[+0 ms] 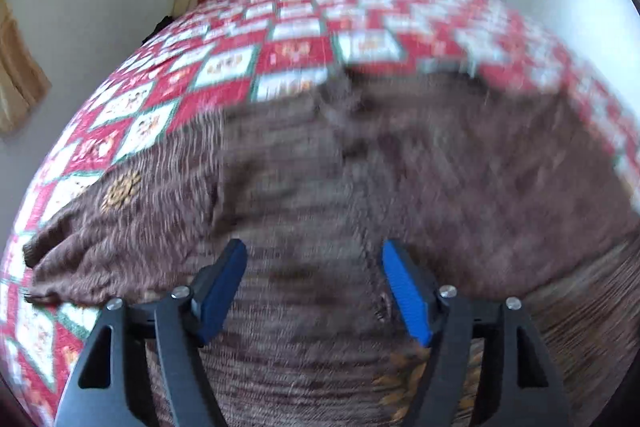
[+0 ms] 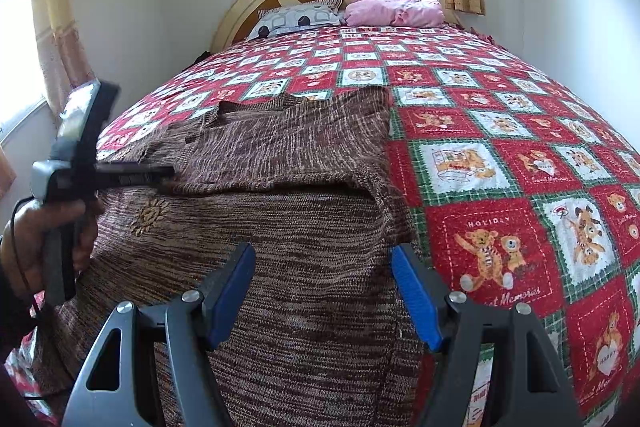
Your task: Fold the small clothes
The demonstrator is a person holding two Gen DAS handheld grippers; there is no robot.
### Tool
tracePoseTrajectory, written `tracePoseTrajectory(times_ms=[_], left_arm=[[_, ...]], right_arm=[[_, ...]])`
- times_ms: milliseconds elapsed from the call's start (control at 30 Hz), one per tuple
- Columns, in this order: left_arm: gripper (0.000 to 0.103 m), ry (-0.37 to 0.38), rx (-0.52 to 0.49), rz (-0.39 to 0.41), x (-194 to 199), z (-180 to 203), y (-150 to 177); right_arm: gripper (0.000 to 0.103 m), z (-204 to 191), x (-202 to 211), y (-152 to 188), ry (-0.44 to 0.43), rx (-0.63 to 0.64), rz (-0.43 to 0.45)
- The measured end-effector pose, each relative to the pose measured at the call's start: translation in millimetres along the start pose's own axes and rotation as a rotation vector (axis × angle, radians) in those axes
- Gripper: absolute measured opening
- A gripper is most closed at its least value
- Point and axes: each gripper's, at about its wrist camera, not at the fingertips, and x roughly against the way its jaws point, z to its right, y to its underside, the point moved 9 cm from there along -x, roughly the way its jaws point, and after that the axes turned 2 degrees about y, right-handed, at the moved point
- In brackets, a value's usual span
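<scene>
My right gripper (image 2: 323,291) hangs with its blue pads (image 2: 416,297) spread wide and nothing between them, just above the near part of the brown knit sweater (image 2: 280,227). The sweater lies on the bed, on a red and white teddy-bear quilt (image 2: 500,155), directly under and ahead of this gripper; its right edge runs just past my right pad, and beyond that is bare quilt. A folded-over layer crosses the sweater ahead of me, with a small sun motif (image 2: 149,214) on the lower layer to my left.

My left gripper (image 2: 136,174) shows at the left of the right wrist view, reaching in sideways at that fold line, touching or just above the knit. In its own blurred view, the left gripper (image 1: 314,287) stands open too, pads apart over the sweater (image 1: 400,167), holding nothing.

Far ahead, against the headboard (image 2: 240,11), lie a patterned pillow (image 2: 296,17) and a pink pillow (image 2: 394,10).
</scene>
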Motion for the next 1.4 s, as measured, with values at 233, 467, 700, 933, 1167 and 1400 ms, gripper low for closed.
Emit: tracePoseTrajectory(times_ms=[233, 467, 700, 933, 1167, 1400], left_arm=[[0.087, 0.008, -0.003, 0.053, 10.1, -11.4, 12.2], [0.102, 0.094, 0.134, -0.004, -2.2, -23.1, 18.0], [0.103, 0.109, 0.139, 0.008, -1.4, -21.7, 18.5], [0.103, 0.167, 0.142, 0.03, 5.2, -19.6, 21.1], [0.103, 0.239, 0.122, 0.042, 11.7, -11.4, 23.0], [0.103, 0.19, 0.092, 0.021, 8.9, -8.9, 25.8]], right_arm=[[0.071, -0.7, 5.9, -3.9, -0.007, 0.001, 0.016], [0.071, -2.9, 24.2, -51.8, -0.014, 0.063, 0.06], [0.062, -21.1, -41.3, -82.2, -0.112, 0.088, -0.071], [0.038, 14.2, -79.7, -41.5, 0.007, 0.07, -0.197], [0.037, 9.4, -74.3, -36.3, 0.113, 0.115, -0.227], [0.046, -11.3, -70.2, -85.6, 0.158, 0.102, -0.151]])
